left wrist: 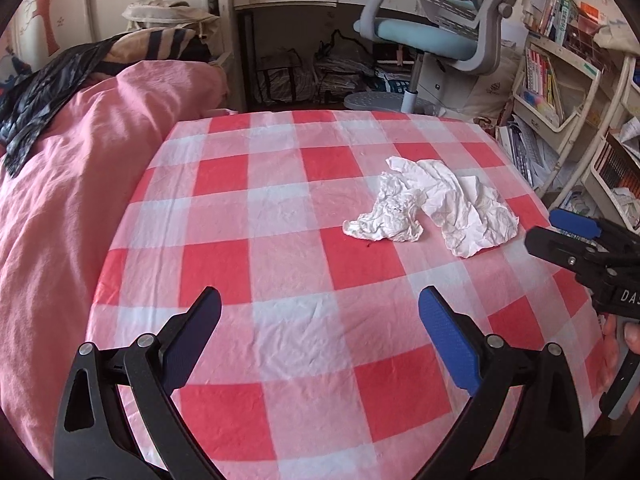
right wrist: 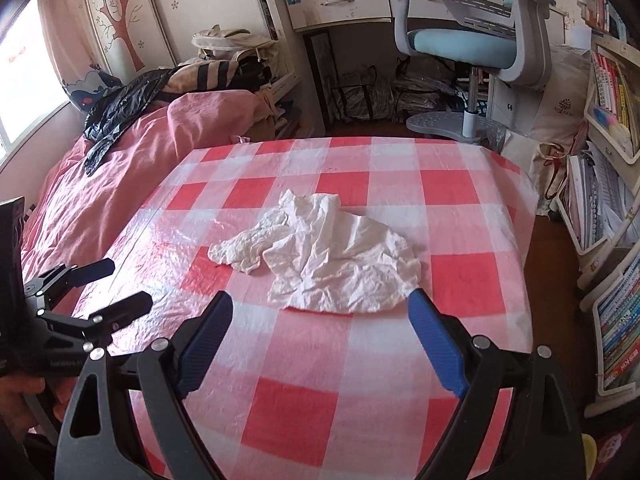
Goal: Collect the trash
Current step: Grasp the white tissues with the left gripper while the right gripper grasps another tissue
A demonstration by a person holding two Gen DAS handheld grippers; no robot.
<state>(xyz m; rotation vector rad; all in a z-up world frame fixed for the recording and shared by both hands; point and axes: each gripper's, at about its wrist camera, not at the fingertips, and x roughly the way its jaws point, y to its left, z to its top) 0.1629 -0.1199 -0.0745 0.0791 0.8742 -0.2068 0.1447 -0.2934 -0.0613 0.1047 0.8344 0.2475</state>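
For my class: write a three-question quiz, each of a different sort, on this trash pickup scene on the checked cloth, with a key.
1. True or false: the right claw is shut on the tissue.
2. Where does the black plastic bag lie? A) on the pink blanket B) on the chair C) under the tissue
3. Fill in: the tissue lies on a red and white ____ cloth.

Key
1. False; both the right and the left claw are open and empty.
2. A
3. checked
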